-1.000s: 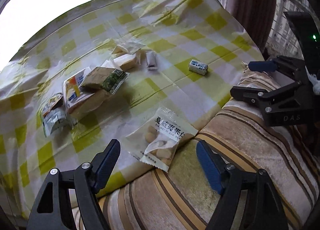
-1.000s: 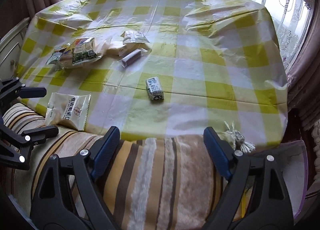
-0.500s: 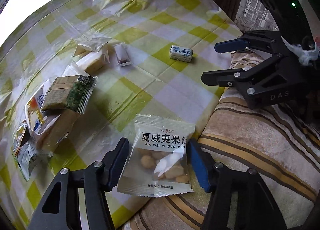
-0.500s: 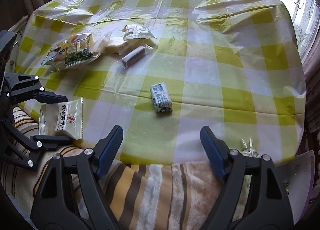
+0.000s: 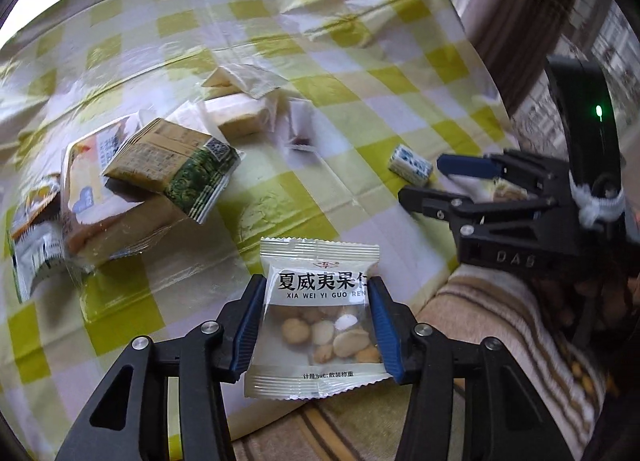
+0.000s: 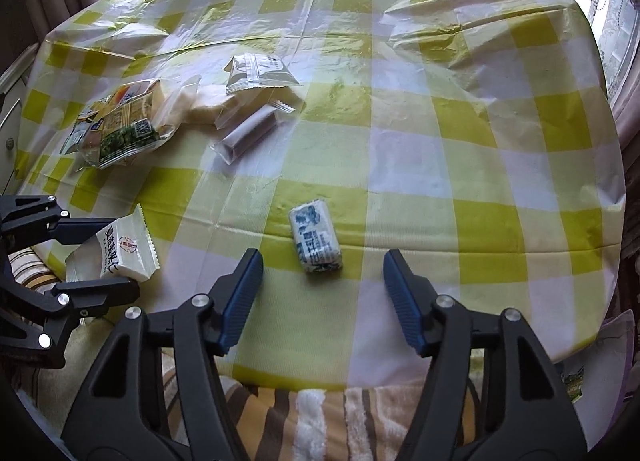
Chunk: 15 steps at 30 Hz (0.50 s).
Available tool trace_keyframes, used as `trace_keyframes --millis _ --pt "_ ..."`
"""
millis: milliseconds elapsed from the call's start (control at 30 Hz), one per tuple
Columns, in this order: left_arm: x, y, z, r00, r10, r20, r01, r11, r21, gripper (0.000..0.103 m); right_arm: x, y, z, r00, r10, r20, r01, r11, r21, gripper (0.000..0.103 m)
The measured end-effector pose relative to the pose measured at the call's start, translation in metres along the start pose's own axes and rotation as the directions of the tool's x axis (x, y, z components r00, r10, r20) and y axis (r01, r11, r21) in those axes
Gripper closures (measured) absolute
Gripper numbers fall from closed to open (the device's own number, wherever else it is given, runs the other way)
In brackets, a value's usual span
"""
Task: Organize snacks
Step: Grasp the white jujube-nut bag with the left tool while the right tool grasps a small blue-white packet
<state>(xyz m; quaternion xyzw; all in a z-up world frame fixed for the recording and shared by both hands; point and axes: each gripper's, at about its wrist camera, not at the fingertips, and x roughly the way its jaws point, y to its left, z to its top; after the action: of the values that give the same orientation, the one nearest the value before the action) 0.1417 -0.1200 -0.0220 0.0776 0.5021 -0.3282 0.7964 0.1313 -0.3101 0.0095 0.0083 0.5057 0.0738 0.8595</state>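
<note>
Since the earlier frame the left gripper [image 5: 316, 321] has closed in from either side of the macadamia nut packet [image 5: 316, 317] and now pinches it between its blue pads at the near table edge, with a heap of other snack packets [image 5: 160, 165] ahead to its left, blurred here, and the right gripper [image 5: 420, 181] off to its right. In the right wrist view the right gripper [image 6: 322, 293] stands wide apart and holds nothing, a small blue-and-white candy [image 6: 316, 237] lying on the checked tablecloth [image 6: 440, 141] just ahead between its fingers, apparently untouched, while the held packet [image 6: 120, 251] shows far to its left.
</note>
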Motion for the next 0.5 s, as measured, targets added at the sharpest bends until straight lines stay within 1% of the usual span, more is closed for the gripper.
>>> trace_keyframes --millis 67,233,333,400,500 --pt "-0.001 0.001 0.0 1.0 0.005 0.008 -0.005 1.0 -0.019 0.053 0.002 0.001 0.003 1.0 -0.008 0.001 0.008 1.0 -0.001 0.037" --pt "-0.001 0.009 0.003 1.0 0.003 0.02 -0.002 0.998 -0.069 0.054 0.007 0.002 0.01 1.0 -0.02 0.009 0.02 1.0 -0.001 0.046" --pt "-0.001 0.012 0.004 1.0 0.006 0.025 -0.004 0.995 -0.097 0.054 0.006 0.002 0.01 1.0 -0.02 0.018 0.02 1.0 -0.005 0.058" --pt "0.0 0.012 0.006 1.0 0.014 0.026 -0.011 0.994 -0.109 0.054 0.005 0.003 0.01 0.999 -0.022 0.027 0.023 1.0 -0.009 0.079" --pt "0.002 0.009 0.009 0.999 0.029 0.027 -0.025 0.992 -0.122 0.054 0.005 0.002 0.009 0.999 -0.019 0.03 0.019 1.0 -0.009 0.08"
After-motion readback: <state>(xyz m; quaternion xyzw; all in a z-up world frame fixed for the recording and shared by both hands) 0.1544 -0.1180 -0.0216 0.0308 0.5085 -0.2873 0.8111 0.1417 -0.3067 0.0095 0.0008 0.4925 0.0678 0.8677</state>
